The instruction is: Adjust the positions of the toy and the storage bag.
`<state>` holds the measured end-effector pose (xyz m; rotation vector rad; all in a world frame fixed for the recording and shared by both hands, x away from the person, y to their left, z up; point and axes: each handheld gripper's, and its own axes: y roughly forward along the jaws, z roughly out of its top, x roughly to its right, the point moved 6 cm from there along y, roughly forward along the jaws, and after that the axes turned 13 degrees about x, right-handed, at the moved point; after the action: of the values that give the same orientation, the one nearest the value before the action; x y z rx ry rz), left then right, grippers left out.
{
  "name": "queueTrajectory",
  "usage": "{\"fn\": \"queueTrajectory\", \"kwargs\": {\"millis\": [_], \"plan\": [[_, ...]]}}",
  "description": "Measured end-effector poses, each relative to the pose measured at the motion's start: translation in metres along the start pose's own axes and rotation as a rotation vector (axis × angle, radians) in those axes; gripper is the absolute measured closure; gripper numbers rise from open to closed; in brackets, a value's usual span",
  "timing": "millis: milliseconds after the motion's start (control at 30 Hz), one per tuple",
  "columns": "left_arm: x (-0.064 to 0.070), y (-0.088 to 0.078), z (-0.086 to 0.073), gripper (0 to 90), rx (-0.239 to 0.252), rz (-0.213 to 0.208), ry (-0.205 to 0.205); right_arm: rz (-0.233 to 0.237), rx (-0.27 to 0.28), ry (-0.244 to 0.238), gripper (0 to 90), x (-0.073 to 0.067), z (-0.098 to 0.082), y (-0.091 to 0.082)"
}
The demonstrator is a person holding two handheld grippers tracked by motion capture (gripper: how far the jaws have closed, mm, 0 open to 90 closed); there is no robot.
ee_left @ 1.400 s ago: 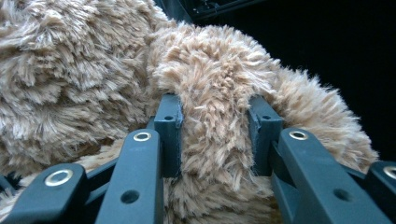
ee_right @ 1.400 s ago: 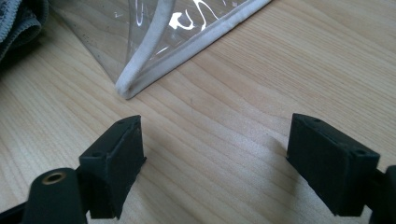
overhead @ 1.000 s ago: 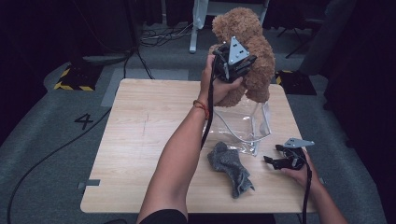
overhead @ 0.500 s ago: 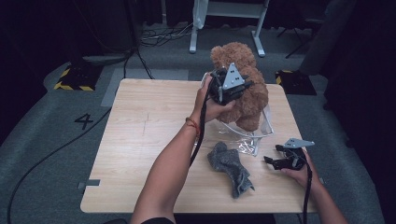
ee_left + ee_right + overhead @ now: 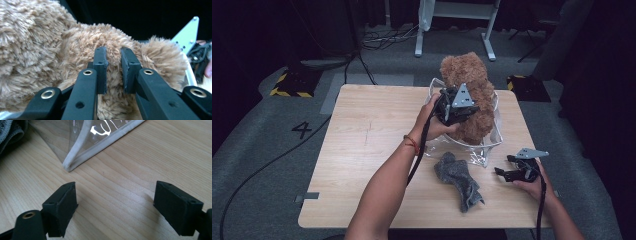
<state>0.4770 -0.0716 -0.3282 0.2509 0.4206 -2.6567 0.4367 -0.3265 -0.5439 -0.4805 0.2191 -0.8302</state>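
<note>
Bear (image 5: pixel 467 95) sits partly in a clear bag (image 5: pixel 492 137) on the counter (image 5: pixel 362 150), left gripper (image 5: pixel 113 70) fingers pinching its fur; right gripper (image 5: pixel 115 207) fingers spread, empty.

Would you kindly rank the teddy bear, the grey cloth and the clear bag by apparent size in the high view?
1. teddy bear and clear bag: unsure, since the bear hides much of the bag.
2. grey cloth, smallest.

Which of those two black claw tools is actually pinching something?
The left gripper, up at the teddy bear: its pads squeeze a tuft of brown fur. The right gripper rests low over the table, jaws wide apart with only bare wood between them.
</note>
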Motion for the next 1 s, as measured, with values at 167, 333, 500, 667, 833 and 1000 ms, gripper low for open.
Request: {"fn": "queueTrajectory", "kwargs": {"millis": [167,333,500,667,833,1000], "plan": [[0.004,-0.005,-0.010,76.8,-0.042,-0.028,-0.035,0.000,0.000,0.000,19.1,0.000,0.000,0.000],[0.010,-0.007,-0.021,79.6,-0.088,-0.063,-0.045,0.000,0.000,0.000,19.1,0.000,0.000,0.000],[0.009,-0.013,-0.027,89.6,-0.092,-0.060,-0.093,0.000,0.000,0.000,19.1,0.000,0.000,0.000],[0.007,-0.018,-0.040,89.4,-0.126,-0.066,-0.102,-0.001,0.000,0.000,19.1,0.000,0.000,0.000],[0.008,-0.018,-0.042,89.4,-0.108,-0.071,-0.121,-0.003,0.001,0.000,19.1,0.000,0.000,0.001],[0.011,-0.022,-0.042,85.4,-0.091,-0.075,-0.127,-0.003,0.001,0.001,19.1,0.000,0.000,0.001]]}}
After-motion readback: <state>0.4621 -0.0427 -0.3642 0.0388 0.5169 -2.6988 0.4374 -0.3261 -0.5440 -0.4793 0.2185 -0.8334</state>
